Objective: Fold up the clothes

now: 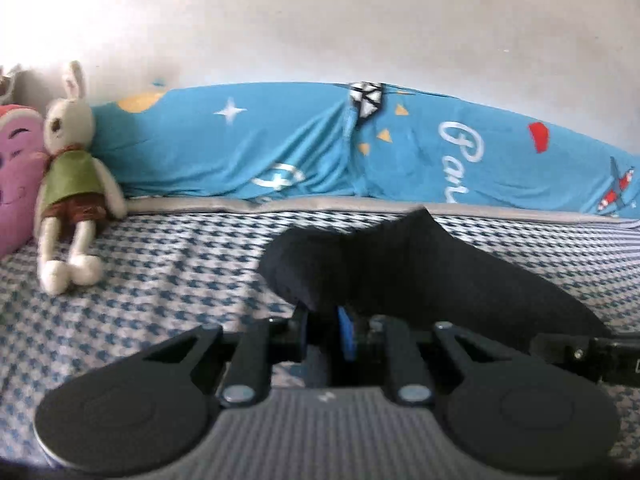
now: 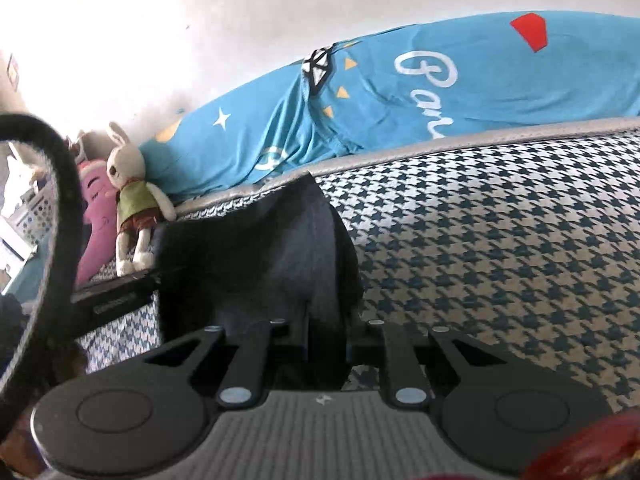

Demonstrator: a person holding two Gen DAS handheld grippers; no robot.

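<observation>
A dark garment (image 1: 420,268) lies bunched on a bed covered in blue-and-white houndstooth bedding (image 1: 180,272), gripped at two points by a pair of hand-held grippers; the left gripper (image 1: 326,330) has its jaws drawn close on a fold of the cloth, a blue pad showing just behind the edge, and the fabric rises from the pinch in a rounded hump before trailing off to the right; in the right wrist view the right gripper (image 2: 328,340) is likewise clenched on the garment (image 2: 272,248), which stands up in front of it in a dark, tented fold with one corner pointing toward the wall; part of the other tool's black body (image 2: 116,298) shows at left, just beside the cloth. Along the far edge of the bed a bright blue quilt (image 1: 304,148) printed with stars, triangles and white script lies against a pale wall (image 1: 320,20); a stuffed rabbit (image 1: 74,184) in a green vest sits propped near the quilt's left end, beside a purple plush cushion (image 1: 18,176) with a drawn face. A black cable (image 2: 60,216) loops across the left of the right wrist view; a red shape (image 2: 580,448) at lower right is too blurred to identify, possibly a sleeve.
</observation>
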